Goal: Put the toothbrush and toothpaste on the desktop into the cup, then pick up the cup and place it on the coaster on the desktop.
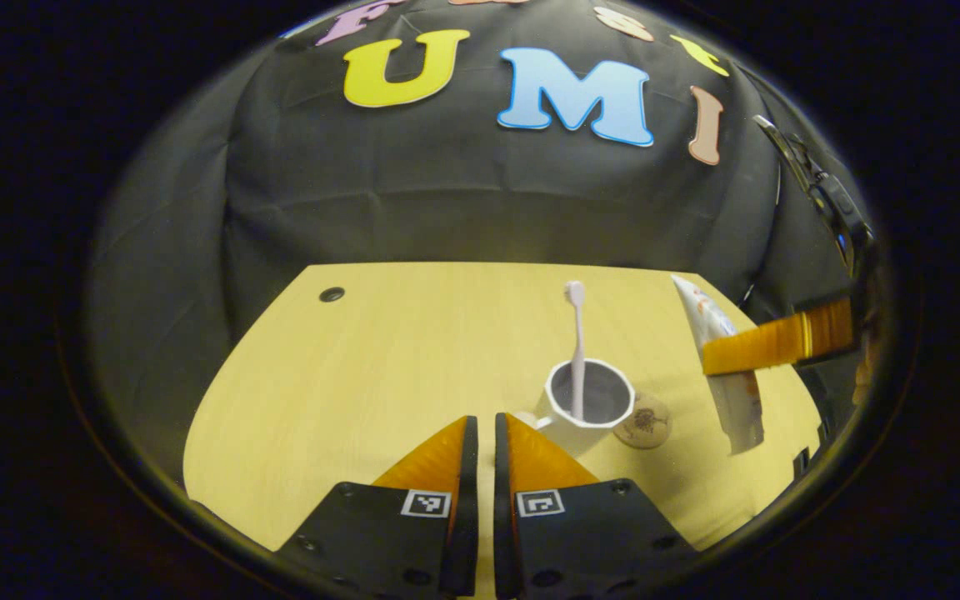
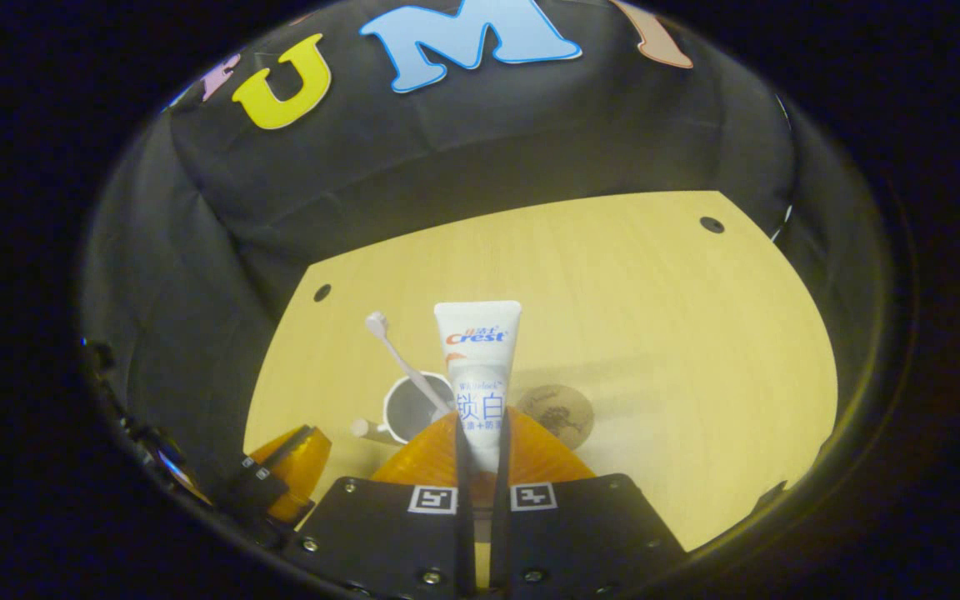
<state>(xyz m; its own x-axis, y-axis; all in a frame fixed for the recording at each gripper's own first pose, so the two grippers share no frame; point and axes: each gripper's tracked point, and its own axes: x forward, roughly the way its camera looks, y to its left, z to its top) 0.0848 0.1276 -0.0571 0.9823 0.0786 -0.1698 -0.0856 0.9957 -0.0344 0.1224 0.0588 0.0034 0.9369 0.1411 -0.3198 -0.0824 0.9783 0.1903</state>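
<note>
Clamping toothpaste (image 2: 480, 379) upright, right hand-held gripper (image 2: 480, 433), left hand-held gripper (image 1: 480, 433) nearly closed (empty), toothbrush (image 1: 577, 350) in cup (image 1: 587, 408).

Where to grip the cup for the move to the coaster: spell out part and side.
Grip the cup by its handle, which sticks out toward the left hand-held gripper. Come in low from that side. The toothbrush stands upright inside, so a rim grasp from above would likely knock it. The coaster lies just beyond the cup.

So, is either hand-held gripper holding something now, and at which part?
The right hand-held gripper pinches the toothpaste tube near its lower end. The left hand-held gripper holds nothing.
</note>
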